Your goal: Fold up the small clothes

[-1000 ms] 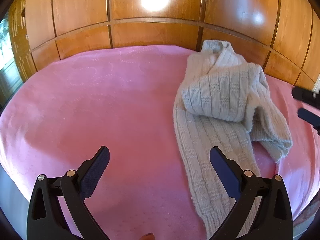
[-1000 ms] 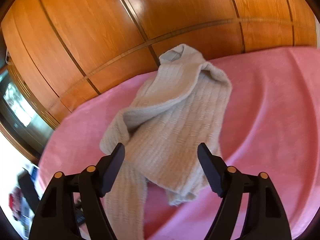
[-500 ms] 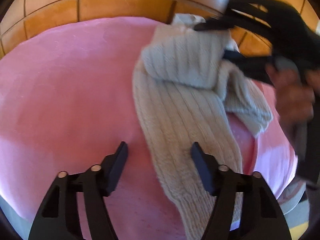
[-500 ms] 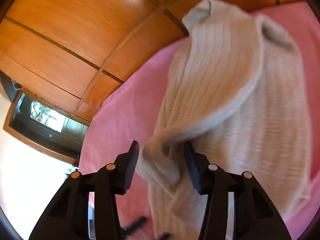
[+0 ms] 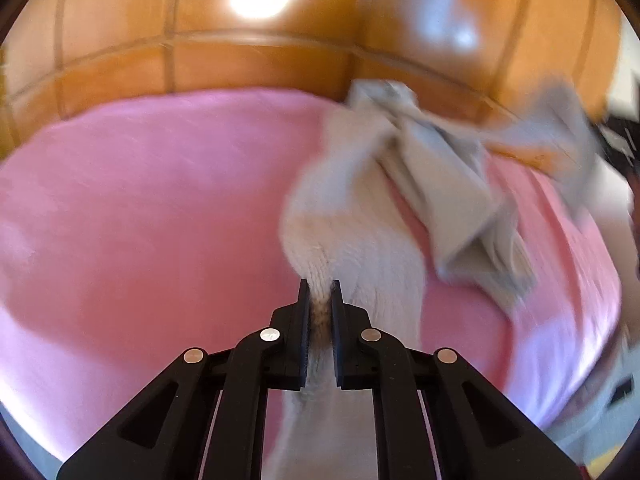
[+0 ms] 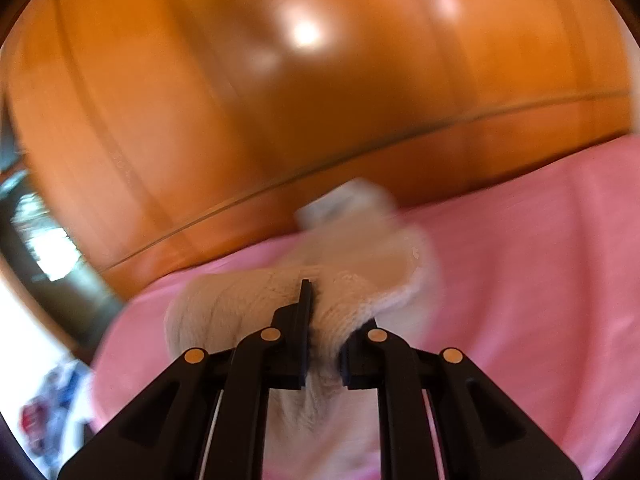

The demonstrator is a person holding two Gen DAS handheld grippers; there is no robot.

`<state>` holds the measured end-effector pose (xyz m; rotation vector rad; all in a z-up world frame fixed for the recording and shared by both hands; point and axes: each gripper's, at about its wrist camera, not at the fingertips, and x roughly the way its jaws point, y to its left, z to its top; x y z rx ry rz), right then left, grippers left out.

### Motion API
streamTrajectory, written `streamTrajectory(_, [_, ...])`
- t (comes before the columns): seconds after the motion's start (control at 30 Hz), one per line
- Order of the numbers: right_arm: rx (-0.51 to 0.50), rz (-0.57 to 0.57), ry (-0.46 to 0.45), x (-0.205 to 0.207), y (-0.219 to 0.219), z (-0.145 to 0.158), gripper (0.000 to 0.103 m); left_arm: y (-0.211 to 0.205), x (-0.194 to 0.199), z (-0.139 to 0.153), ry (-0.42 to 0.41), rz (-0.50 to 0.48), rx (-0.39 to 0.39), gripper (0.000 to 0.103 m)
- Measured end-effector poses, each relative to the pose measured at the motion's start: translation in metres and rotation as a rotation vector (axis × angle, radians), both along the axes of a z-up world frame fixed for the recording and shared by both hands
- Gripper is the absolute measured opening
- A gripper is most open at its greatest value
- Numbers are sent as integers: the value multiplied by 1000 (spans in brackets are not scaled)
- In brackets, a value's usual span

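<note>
A cream knitted garment [image 5: 352,216] lies on a pink bed cover [image 5: 140,200]. In the left wrist view my left gripper [image 5: 320,286] is closing, and its pads pinch a ribbed end of the knit. From there the garment rises, blurred, to the upper right edge of the view. In the right wrist view my right gripper [image 6: 324,300] is closing too, with a fold of the same garment [image 6: 224,304] bunched between its pads. The knit drapes over the right fingertip and hides it. The rest trails back over the pink cover [image 6: 540,260].
A glossy wooden panelled wall [image 5: 260,60] stands right behind the bed, also filling the right wrist view as the wall [image 6: 280,100]. A dark wooden cabinet [image 6: 40,248] stands at the far left, past the bed's edge. Blurred coloured items [image 6: 44,412] lie below it.
Both grippers went from wide open to clamped on the knit. The right one has lifted its part of the garment up and away. The left one has raised its end slightly.
</note>
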<state>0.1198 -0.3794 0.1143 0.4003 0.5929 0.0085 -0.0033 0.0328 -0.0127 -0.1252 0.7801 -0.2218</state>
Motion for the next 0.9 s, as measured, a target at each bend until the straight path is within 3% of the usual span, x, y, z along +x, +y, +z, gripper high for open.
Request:
streamTrajectory(0.13, [-35,-227,88,12,-90,-10,11,67,40,29,-59,202,60,8])
streamTrajectory(0.17, [-31,-278,122,18,-111,-17,21,85,54,39,-69,266,73,8])
streamTrajectory(0.2, [-34,-324,149,23,-128,-25,54,95,65,47,-60,288,69,10])
streamTrajectory(0.23, [-37,-348,157,20,-140,-29,66,105,74,56,-62,341,60,16])
streamTrajectory(0.27, [-40,-382,172,17,-151,-34,71,115,80,63,-88,395,64,20])
streamTrajectory(0.3, [-34,-397,183,15,-156,-38,71,117,84,67,-113,419,77,35])
streamTrajectory(0.33, [-26,-409,187,12,-157,-41,71,119,85,74,-137,447,95,59])
streamTrajectory(0.37, [-27,-417,183,5,-155,-43,73,121,81,79,-162,489,115,67])
streamTrajectory(0.43, [4,-353,169,-8,-143,-48,73,118,71,80,-182,478,78,69])
streamTrajectory(0.53, [78,-148,202,-20,-95,-66,68,96,71,68,-145,403,60,69])
streamTrajectory(0.6, [190,20,226,-25,-54,-85,50,81,71,52,-110,347,45,69])
streamTrajectory(0.7, [322,206,269,-23,5,-110,45,60,69,33,-57,267,-1,69])
streamTrajectory(0.9, [414,318,387,-7,81,-145,44,36,47,10,20,198,-46,69])
